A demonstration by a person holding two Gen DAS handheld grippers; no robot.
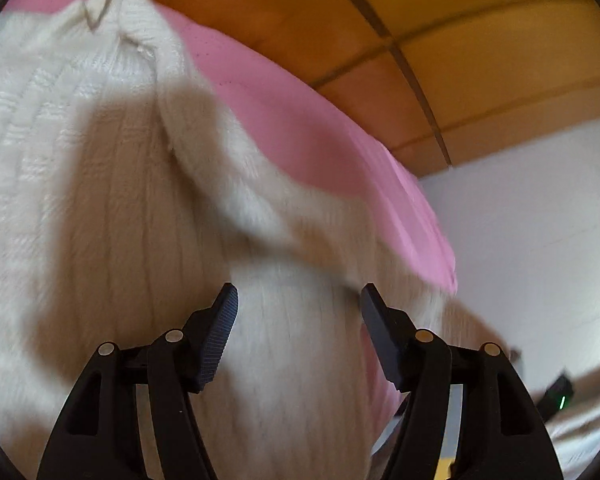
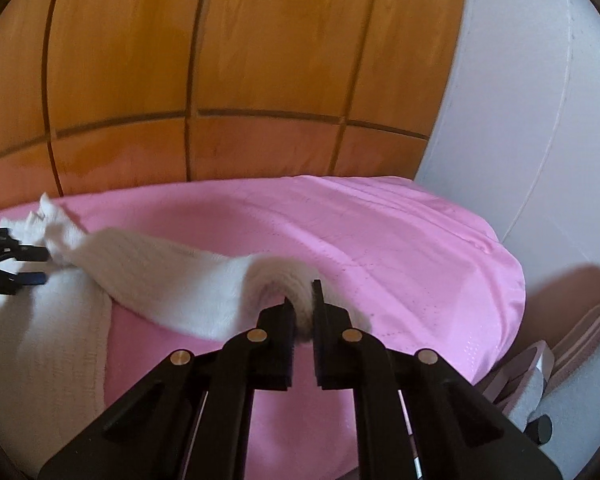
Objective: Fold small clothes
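A white knitted sweater (image 1: 112, 208) lies on the pink cover (image 1: 300, 128) and fills most of the left wrist view. My left gripper (image 1: 298, 300) hangs open just above its body, with nothing between the pads. In the right wrist view one sleeve (image 2: 160, 276) of the sweater stretches from the left toward the middle. My right gripper (image 2: 304, 300) is shut on the sleeve's cuff, which is lifted off the cover. The left gripper (image 2: 36, 266) shows at the left edge of that view, open over the sweater's body (image 2: 52, 340).
The pink cover (image 2: 380, 240) ends at a rounded edge on the right. Behind it stands an orange wooden panelled wall (image 2: 220, 80), with a white wall (image 2: 520, 120) to its right. Striped fabric and a dark object (image 2: 540, 380) lie low beside the right edge.
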